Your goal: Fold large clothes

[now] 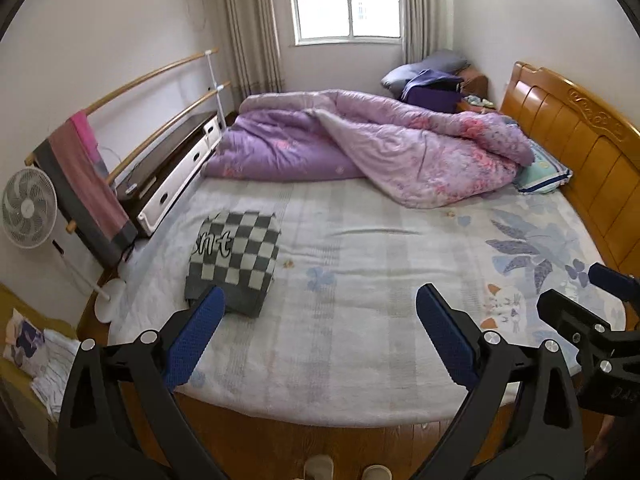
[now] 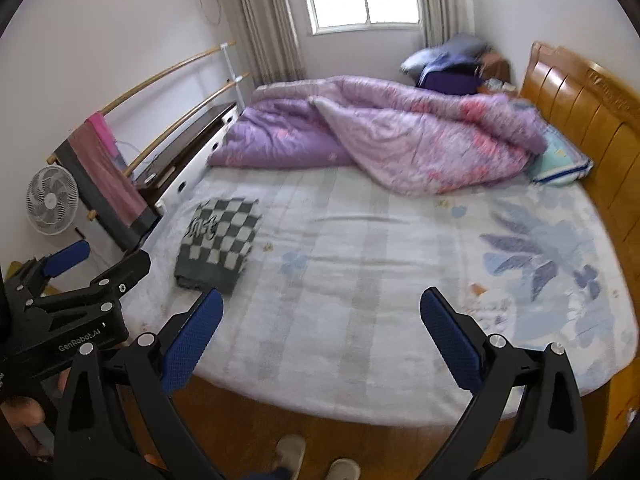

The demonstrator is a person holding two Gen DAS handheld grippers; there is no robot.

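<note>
Left gripper (image 1: 320,312) hangs over the near edge of the bed (image 1: 360,380), jaws spread wide, nothing between them, touching nothing. Right gripper (image 2: 320,312) does the same just beside it, fingers well apart and empty. The checkered garment (image 1: 234,258) lies folded on the bedsheet near the bed's left edge, well short of the rumpled purple quilt (image 1: 380,144) heaped along the far side.
</note>
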